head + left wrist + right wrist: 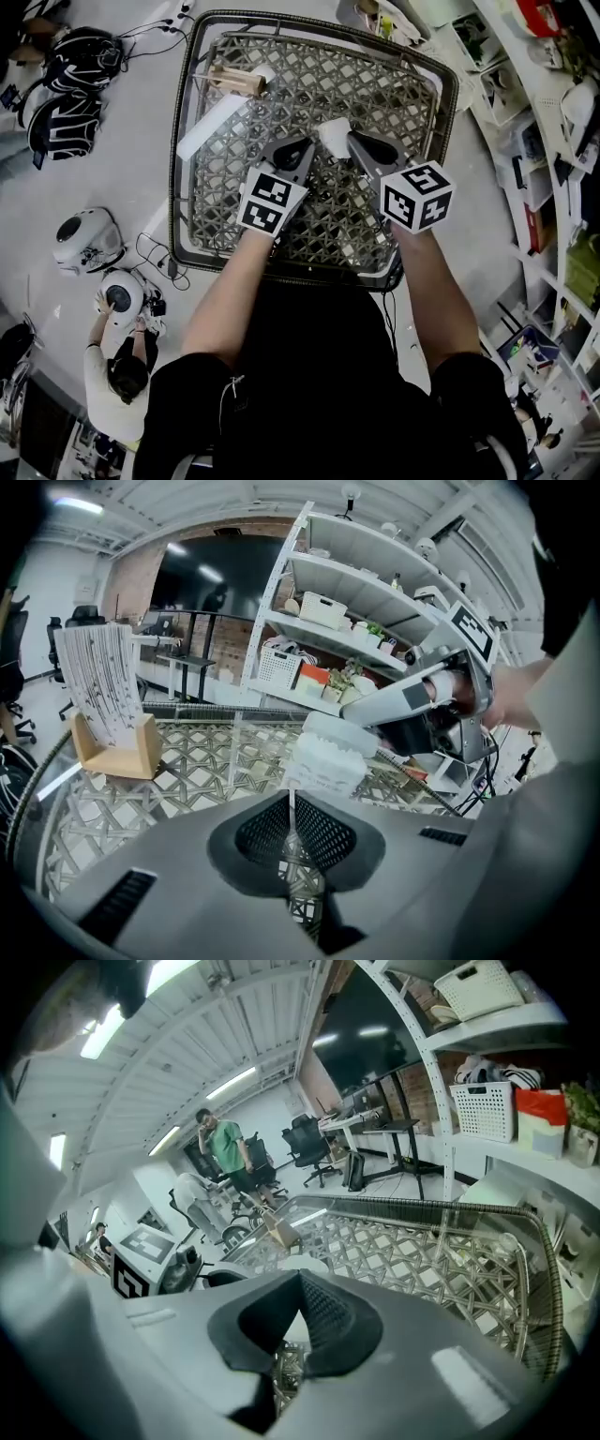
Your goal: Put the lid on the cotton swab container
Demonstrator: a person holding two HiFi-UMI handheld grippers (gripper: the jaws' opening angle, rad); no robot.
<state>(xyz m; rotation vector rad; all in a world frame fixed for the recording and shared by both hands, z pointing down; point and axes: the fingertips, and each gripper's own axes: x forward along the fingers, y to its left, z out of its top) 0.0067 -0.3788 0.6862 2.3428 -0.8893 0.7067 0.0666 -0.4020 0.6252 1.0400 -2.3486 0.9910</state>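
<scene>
above lattice table [394, 94], rimmed all round: left gripper [289, 794] pinches clear container [323, 761] wall, visible only in its view; right gripper [356, 141] clamps lid [352, 731].

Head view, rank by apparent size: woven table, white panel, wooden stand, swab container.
1. woven table
2. white panel
3. wooden stand and swab container: these look alike, and the container is partly hidden, so unranked.

left tongs [302, 148] and right tongs [362, 142] both closed, tips angled together.
</scene>
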